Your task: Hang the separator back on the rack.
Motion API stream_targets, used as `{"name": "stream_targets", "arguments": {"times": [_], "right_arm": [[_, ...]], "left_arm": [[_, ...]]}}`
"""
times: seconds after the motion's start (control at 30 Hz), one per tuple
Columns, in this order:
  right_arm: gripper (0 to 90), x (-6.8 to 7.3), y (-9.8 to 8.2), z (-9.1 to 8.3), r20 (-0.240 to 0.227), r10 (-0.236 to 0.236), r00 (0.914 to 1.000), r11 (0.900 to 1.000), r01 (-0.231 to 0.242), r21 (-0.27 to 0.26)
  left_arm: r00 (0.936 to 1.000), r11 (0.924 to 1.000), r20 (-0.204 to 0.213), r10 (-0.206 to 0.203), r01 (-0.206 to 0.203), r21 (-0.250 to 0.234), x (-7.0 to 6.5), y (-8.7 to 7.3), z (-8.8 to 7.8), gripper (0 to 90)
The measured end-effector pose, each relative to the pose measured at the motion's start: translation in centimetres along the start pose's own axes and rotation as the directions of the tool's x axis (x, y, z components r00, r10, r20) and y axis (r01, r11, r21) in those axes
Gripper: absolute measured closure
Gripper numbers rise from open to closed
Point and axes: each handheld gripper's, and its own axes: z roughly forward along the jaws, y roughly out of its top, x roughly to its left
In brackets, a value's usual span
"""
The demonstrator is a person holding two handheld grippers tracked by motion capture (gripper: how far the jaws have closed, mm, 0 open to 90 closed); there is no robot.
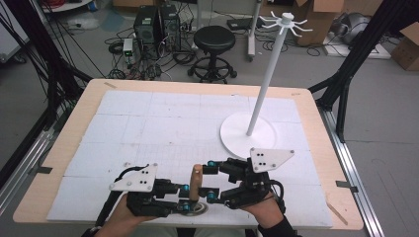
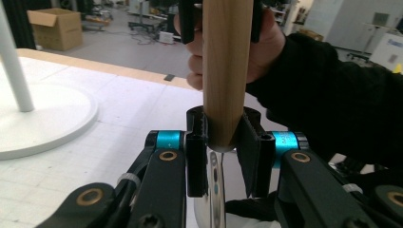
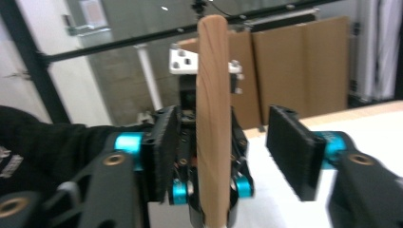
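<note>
On the white-matted surface [image 1: 148, 123], near a white stand [image 1: 248, 133], we are clamping our left hand-held gripper [image 1: 184, 197] on an upright, pale wooden handle [image 1: 196, 183], seemingly metal-tipped; our right hand-held gripper [image 1: 211, 179] is standing apart around it.

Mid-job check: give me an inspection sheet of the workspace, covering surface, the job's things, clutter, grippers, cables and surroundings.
Surface: wooden table under a white gridded mat.
Job's things: wooden handle upright near the front edge, a metal part below it; white rack stand at right.
Clutter: nothing seen.
Grippers: left hand-held gripper shut on the handle's lower end; right hand-held gripper open, jaws either side of the handle, one pad well clear.
Cables: black cable trailing from the left hand-held gripper.
Surroundings: stool, computer towers, cardboard boxes, floor cables.
</note>
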Motion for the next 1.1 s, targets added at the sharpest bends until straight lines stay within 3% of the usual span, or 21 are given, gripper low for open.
{"name": "stream_targets", "arguments": {"times": [0.1, 0.37, 0.43, 0.47, 0.53, 0.6, 0.7, 0.73, 0.83, 0.87, 0.93, 1.0, 1.1], "right_arm": [[59.2, 0.2, -0.2, 0.7, -0.031, -0.016, 0.9994, 0.999, 0.017, 0.029], [72.1, 0.3, -0.2, 1.2, -0.015, -0.023, 0.9996, 0.999, 0.024, 0.021], [72.4, 0.4, -0.1, 1.3, 0.012, -0.029, 0.9995, 0.999, 0.029, 0.022], [72.5, 0.4, 0.0, 1.3, 0.037, -0.036, 0.9987, 0.999, 0.035, 0.02], [72.6, 0.2, 0.2, 1.1, 0.093, -0.035, 0.995, 0.999, 0.033, 0.024], [72.6, -0.2, 0.5, 0.8, 0.149, -0.033, 0.9883, 0.999, 0.029, 0.03], [72.6, -1.1, 1.2, 0.0, 0.243, -0.016, 0.9699, 1.0, 0.012, 0.02], [72.6, -1.3, 1.4, -0.3, 0.268, -0.01, 0.9633, 1.0, 0.004, 0.02], [72.6, -2.4, 2.7, -1.3, 0.356, -0.012, 0.9346, 1.0, 0.005, 0.02], [72.6, -2.8, 3.1, -1.6, 0.371, -0.019, 0.9286, 1.0, 0.013, 0.018], [72.6, -3.5, 4.2, -2.3, 0.377, -0.027, 0.926, 1.0, 0.019, 0.024], [72.5, -4.4, 5.7, -3.3, 0.382, -0.035, 0.9233, 0.999, 0.028, 0.025], [72.5, -5.5, 7.9, -4.9, 0.401, -0.035, 0.9155, 0.999, 0.027, 0.027]], "left_arm": [[0.9999, 1.0, 0.012, -0.001, 0.001, 0.001, 0.0, 0.0, 0.0, 74.1], [0.9998, 1.0, 0.018, -0.005, 0.005, -0.007, 0.1, 0.0, -0.1, 74.1], [0.9999, 0.9997, -0.012, -0.005, 0.005, -0.026, 0.3, -0.1, -0.3, 73.3], [0.9993, 0.9991, -0.031, -0.018, 0.017, -0.038, 0.4, -0.1, -0.4, 69.0], [0.9953, 0.9993, -0.094, -0.026, 0.024, -0.029, 0.8, -0.2, -0.9, 51.8], [0.9887, 0.9995, -0.15, -0.012, 0.007, -0.032, 1.3, -0.4, -1.8, 45.1], [0.969, 0.9995, -0.246, -0.019, 0.012, -0.03, 2.3, -1.1, -3.3, 35.0], [0.9563, 0.9988, -0.289, -0.041, 0.031, -0.039, 2.8, -1.4, -4.0, 31.3], [0.9261, 0.9941, -0.369, -0.08, 0.046, -0.098, 3.8, -2.0, -5.9, 25.9], [0.9159, 0.9926, -0.392, -0.086, 0.045, -0.112, 4.1, -2.2, -6.4, 24.9], [0.8956, 0.991, -0.434, -0.096, 0.045, -0.126, 4.4, -2.4, -7.0, 20.1], [0.8861, 0.9913, -0.454, -0.093, 0.039, -0.126, 4.6, -2.5, -7.5, 18.2], [0.8768, 0.991, -0.471, -0.095, 0.038, -0.128, 4.8, -2.7, -7.9, 18.2]]}}
